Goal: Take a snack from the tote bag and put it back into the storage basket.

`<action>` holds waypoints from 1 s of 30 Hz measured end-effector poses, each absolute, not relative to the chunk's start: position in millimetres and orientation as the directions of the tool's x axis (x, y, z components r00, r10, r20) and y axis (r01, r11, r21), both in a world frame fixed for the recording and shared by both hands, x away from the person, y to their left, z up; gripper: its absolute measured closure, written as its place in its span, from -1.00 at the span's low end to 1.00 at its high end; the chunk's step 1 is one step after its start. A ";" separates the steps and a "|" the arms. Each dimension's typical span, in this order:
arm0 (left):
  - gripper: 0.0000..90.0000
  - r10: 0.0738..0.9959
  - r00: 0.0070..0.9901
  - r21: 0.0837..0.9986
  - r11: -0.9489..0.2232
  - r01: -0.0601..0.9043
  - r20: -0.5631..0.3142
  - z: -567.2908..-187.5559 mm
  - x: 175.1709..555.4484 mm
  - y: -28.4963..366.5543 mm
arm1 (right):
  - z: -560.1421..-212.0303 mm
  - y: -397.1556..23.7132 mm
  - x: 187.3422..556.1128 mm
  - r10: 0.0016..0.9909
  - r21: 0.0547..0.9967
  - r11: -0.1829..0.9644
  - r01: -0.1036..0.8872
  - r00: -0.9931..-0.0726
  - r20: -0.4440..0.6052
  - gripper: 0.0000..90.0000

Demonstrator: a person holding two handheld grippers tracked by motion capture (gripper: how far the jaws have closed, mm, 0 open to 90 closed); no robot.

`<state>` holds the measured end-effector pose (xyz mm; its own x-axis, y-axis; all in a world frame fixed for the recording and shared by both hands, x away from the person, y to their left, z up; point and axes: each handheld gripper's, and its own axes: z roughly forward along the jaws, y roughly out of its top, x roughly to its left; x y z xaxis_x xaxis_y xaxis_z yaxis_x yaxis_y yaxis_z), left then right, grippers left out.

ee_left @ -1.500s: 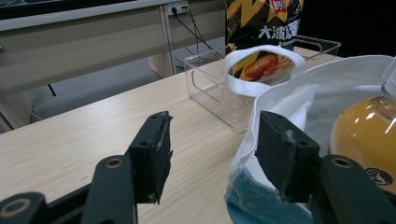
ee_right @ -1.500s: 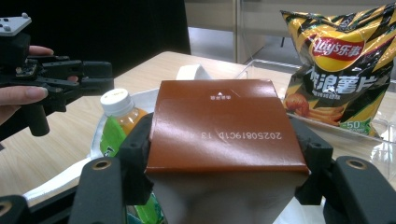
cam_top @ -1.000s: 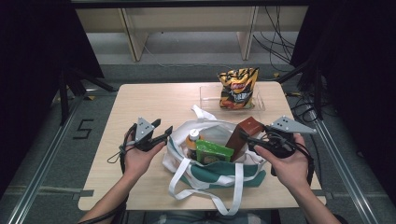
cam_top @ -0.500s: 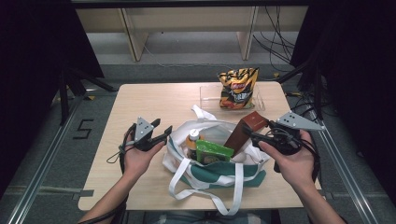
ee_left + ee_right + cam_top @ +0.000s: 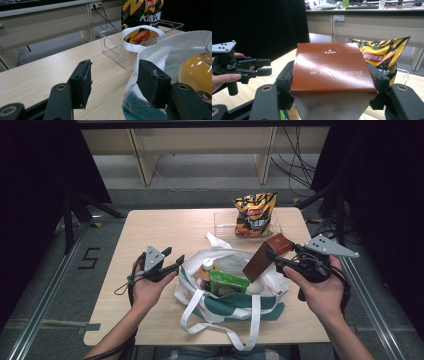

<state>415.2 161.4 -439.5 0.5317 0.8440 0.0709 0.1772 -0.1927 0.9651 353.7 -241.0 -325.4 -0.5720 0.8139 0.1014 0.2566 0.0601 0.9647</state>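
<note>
Brown box (image 5: 265, 256) sits clamped between the jaws of the right tongs (image 5: 277, 260), held tilted above the open mouth of the tote bag (image 5: 235, 292) – in the right gripper view its glossy top face (image 5: 331, 67) bears a printed line of digits, and a black jaw presses against each side. The right hand (image 5: 320, 287) grips those tongs at the right edge of the surface (image 5: 165, 227). The left tongs (image 5: 172, 265) stand with jaws apart and nothing between them, just beside the bag's left rim; in the left gripper view (image 5: 112, 87) the nearer jaw sits close against the white cloth of the bag (image 5: 160, 50), though I cannot tell whether it touches. The left hand (image 5: 147, 287) holds them low over the wood. Inside the bag stand a bottle with an orange cap (image 5: 206, 266) and a green packet (image 5: 227, 284), side by side. The bag's white handles spill forward toward the near edge. Behind the bag, a clear plastic bin (image 5: 225, 220) holds a yellow and black bag of crisps (image 5: 255, 212) standing upright – the same crisps show beyond the box in the right gripper view (image 5: 384, 58)
</note>
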 end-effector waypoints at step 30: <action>-0.02 0.844 0.532 0.965 -0.192 0.179 0.069 -440.3 415.5 160.4 | -298.3 -250.7 355.2 0.834 0.980 0.029 0.198 -0.546 0.086 -0.13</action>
<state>415.5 160.4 -440.3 0.5320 0.8439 0.0692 0.1789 -0.1919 0.9650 355.2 -250.7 -298.3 -0.5457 0.8336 0.0856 0.1985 0.0294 0.9797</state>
